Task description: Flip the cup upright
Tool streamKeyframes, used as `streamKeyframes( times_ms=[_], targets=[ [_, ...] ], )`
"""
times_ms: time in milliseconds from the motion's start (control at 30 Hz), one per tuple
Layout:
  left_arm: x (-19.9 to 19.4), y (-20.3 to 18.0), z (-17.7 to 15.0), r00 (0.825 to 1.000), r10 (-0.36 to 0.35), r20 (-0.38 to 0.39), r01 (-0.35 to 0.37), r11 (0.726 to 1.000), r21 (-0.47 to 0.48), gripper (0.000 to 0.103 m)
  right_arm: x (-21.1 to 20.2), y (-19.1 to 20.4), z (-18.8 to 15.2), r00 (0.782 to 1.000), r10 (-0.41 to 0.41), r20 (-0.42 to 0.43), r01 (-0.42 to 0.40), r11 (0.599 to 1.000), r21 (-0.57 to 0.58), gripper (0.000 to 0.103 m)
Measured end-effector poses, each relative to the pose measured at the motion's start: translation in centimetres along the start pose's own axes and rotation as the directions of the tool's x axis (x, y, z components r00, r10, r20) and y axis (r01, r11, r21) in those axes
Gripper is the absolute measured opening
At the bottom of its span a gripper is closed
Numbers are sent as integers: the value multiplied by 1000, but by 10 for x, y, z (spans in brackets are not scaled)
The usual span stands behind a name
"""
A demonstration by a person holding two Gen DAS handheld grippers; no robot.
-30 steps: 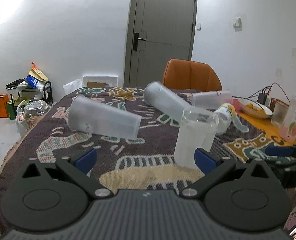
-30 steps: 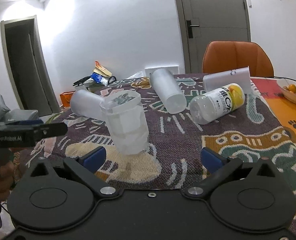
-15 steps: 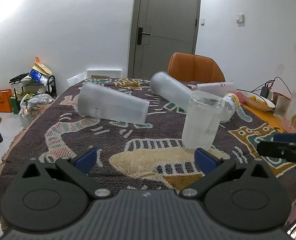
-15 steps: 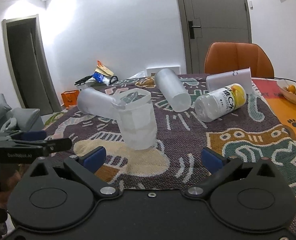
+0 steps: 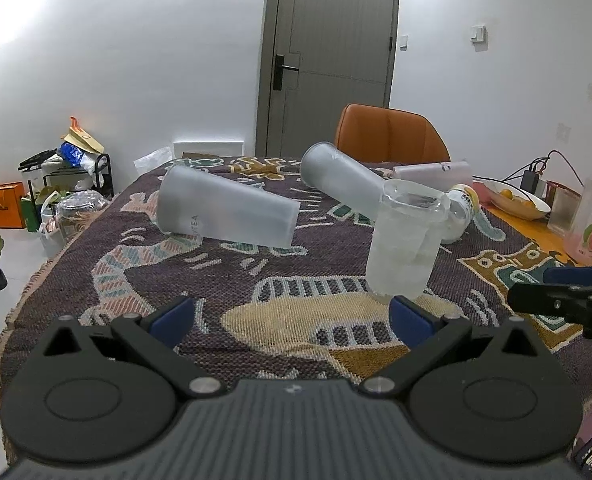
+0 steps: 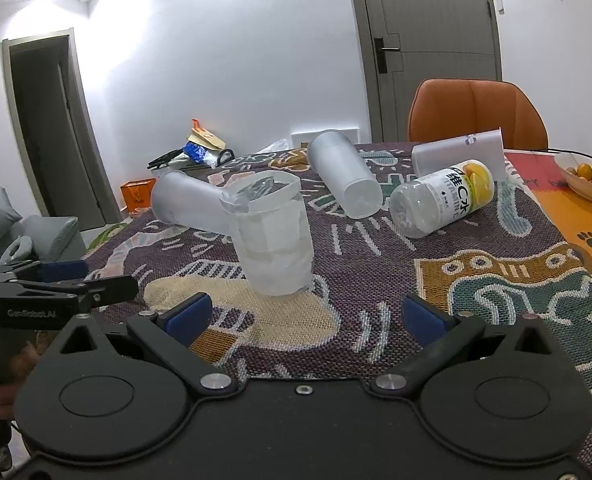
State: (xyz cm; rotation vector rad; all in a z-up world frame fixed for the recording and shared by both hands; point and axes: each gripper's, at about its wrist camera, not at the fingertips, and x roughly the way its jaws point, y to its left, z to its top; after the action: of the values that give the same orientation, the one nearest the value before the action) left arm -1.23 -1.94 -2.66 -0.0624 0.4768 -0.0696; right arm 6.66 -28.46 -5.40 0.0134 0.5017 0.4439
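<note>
A clear plastic cup (image 5: 405,240) stands upright on the patterned rug-like tablecloth (image 5: 280,304); it also shows in the right wrist view (image 6: 274,236). Three frosted cups lie on their sides: one at the left (image 5: 224,208), one at the back middle (image 5: 341,184), one at the back right (image 5: 433,172). My left gripper (image 5: 292,314) is open and empty, just short of the upright cup. My right gripper (image 6: 305,314) is open and empty, also short of it. Each gripper shows in the other's view (image 5: 563,300) (image 6: 52,284).
A vitamin drink bottle (image 6: 443,196) lies on its side behind the upright cup. A fruit bowl (image 6: 591,180), a pink drink bottle (image 5: 591,216) and cables stand at the right. An orange chair (image 5: 389,134) is behind the table. Clutter sits on the floor at the left (image 5: 56,184).
Both grippers have pulled back from the upright cup, which stays standing. The view of the table has widened in both cameras.
</note>
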Motion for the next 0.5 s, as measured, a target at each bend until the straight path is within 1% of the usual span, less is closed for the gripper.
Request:
streamKeyframes(
  times_ms=[500],
  targets=[
    [-2, -1, 1, 1000, 5, 9, -5, 1000, 2, 103, 2, 0, 0, 1000, 4, -5, -3, 1000, 4, 103]
  ],
)
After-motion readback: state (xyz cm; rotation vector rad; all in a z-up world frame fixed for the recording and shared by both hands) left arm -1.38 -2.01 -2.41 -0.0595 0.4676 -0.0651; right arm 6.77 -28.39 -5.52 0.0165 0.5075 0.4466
